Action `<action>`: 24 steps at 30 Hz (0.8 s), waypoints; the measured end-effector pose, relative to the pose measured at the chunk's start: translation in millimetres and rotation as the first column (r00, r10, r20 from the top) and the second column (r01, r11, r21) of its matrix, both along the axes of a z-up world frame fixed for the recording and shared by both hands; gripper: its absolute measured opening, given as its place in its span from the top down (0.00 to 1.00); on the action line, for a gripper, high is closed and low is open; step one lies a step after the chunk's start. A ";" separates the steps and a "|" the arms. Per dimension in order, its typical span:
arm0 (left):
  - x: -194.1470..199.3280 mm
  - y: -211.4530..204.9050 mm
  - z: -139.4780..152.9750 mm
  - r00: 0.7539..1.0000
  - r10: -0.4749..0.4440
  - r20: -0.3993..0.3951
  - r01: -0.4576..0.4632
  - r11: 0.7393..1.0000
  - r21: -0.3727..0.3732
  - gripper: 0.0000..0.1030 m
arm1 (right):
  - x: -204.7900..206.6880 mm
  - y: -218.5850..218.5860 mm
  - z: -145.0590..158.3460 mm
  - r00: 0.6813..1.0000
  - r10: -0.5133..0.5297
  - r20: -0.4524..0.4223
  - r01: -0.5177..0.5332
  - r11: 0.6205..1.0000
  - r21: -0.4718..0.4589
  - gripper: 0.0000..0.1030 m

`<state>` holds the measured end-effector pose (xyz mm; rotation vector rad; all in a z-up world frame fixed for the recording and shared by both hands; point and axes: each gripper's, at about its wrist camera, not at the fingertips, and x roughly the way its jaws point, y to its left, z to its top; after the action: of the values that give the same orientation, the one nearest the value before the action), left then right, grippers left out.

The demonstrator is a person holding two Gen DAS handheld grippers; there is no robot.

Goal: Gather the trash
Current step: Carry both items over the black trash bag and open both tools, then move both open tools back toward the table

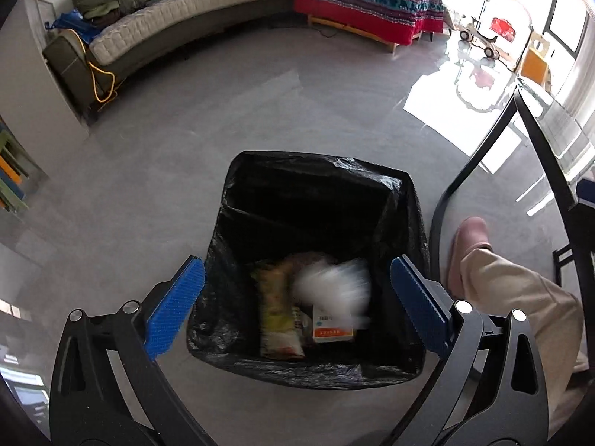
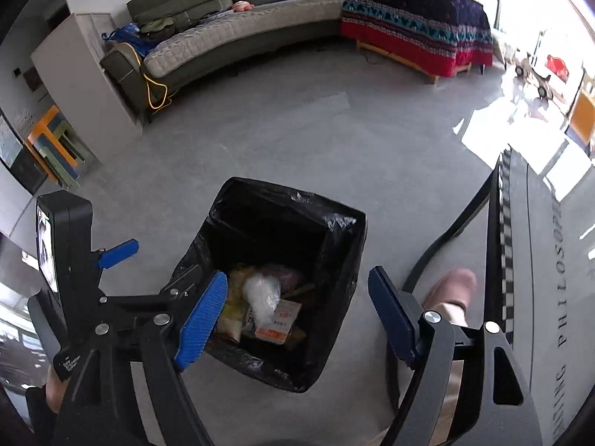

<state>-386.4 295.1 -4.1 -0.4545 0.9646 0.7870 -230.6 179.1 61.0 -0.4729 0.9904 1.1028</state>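
Home living room, seen from above a lined bin

Long grey-green sofa (image 2: 230,33) along the far wall, patterned red and blue blanket (image 2: 412,33) draped over a low wooden frame, grey floor (image 2: 297,130), bright windows at right, stacked coloured stools (image 2: 52,145), pink slipper (image 1: 470,241) beside the black-bagged bin (image 1: 316,200)

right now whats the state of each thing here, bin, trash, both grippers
trash bin: open, black liner over its rim, upright on the floor
white crumpled bag: inside the bin, on top
orange and white box: inside the bin
yellow wrapper: inside the bin
left gripper: open, empty
right gripper: open, empty
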 end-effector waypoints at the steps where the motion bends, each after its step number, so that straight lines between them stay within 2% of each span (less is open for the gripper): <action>1: -0.1 -0.6 1.5 1.000 -0.007 0.004 0.007 1.000 -0.004 0.06 | 2.0 -1.5 -0.8 1.000 -0.005 -0.006 0.005 1.000 0.001 0.24; 8: 20.5 2.4 -2.6 0.999 -0.039 0.002 0.039 0.999 -0.013 0.06 | 17.1 -15.9 -1.0 0.997 -0.051 -0.053 0.053 0.998 0.023 0.24; 16: 54.6 -20.9 13.8 0.991 -0.132 0.011 0.132 0.991 0.013 0.06 | 48.2 -56.5 8.4 0.987 -0.139 -0.076 0.145 0.987 0.072 0.24; 21: 88.0 -48.2 25.5 0.974 -0.224 0.031 0.223 0.975 0.016 0.06 | 77.9 -94.6 5.8 0.970 -0.227 -0.092 0.235 0.969 0.081 0.24; 24: 118.3 -71.3 34.7 0.954 -0.300 0.023 0.299 0.953 0.034 0.06 | 97.0 -121.2 6.1 0.953 -0.283 -0.107 0.293 0.951 0.097 0.24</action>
<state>-268.1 223.9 30.5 -0.2822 0.9667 0.5177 -133.6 57.9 67.1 -0.1793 1.0352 0.9154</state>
